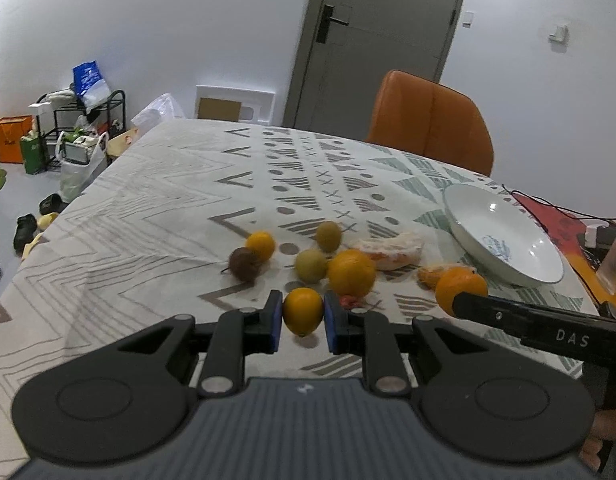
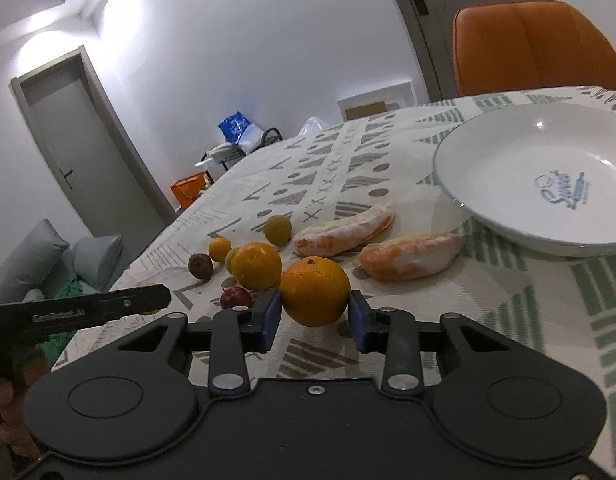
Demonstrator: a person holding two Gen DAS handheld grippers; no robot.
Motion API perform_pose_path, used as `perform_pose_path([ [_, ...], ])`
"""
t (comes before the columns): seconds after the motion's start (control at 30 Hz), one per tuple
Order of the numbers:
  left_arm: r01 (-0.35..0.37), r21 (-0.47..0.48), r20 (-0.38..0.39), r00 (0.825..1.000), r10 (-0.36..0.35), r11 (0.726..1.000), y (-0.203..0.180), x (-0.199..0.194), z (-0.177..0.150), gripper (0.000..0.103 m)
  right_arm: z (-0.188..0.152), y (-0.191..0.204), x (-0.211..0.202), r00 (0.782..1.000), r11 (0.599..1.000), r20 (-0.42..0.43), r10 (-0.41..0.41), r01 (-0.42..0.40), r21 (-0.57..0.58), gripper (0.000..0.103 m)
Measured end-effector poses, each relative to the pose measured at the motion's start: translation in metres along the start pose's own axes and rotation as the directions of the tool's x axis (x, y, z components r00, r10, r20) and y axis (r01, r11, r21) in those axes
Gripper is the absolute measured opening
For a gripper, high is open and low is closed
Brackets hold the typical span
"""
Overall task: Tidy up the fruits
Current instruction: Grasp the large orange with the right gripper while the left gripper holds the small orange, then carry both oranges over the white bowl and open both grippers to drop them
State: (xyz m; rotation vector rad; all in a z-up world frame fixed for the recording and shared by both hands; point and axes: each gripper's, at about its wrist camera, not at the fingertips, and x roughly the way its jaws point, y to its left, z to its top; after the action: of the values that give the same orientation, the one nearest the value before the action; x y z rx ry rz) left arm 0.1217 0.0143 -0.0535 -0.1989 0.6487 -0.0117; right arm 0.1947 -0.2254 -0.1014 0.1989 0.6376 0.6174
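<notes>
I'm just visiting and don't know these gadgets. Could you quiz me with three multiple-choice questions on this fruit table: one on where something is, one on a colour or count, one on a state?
1. Where is the white plate relative to the two peeled pieces?
A. To their right in the right wrist view
B. Under them
C. On the chair

2. What colour are the pads on the fingers?
A. Red
B. Blue
C. White

3. What is in the white plate?
A. Two oranges
B. A peeled piece
C. No fruit

Answers:
1. A: the plate sits on the tablecloth to the right of the peeled pieces.
2. B: both grippers show blue pads; the right gripper grips a large orange, the left gripper a small yellow-orange fruit.
3. C: only its printed design shows inside.
</notes>
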Motion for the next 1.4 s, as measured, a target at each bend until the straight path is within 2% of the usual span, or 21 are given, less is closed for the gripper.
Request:
perform_pose_path([
  [0.57, 0.073, 0.086, 0.026, 0.997, -0.076, 0.994, -0.056, 0.009, 0.012, 0.02, 0.006, -0.029, -0.051, 0.992, 0.999, 0.124, -0.018, 0.014, 0.034, 0.033],
  [1.1, 0.145, 0.149, 0.035, 0.988, -0.151, 0.978, -0.106, 0.033, 0.027, 0.02, 0.014, -0.073, -0.082, 0.97, 0.987, 0.198, -0.14, 0.122, 0.1, 0.033],
  [1.4, 0.167, 0.174, 0.043, 0.983, -0.177, 0.971, -0.127, 0.044, 0.037, 0.02, 0.017, -0.087, -0.093, 0.961, 0.982, 0.224, -0.165, 0.14, 0.124, 0.033],
])
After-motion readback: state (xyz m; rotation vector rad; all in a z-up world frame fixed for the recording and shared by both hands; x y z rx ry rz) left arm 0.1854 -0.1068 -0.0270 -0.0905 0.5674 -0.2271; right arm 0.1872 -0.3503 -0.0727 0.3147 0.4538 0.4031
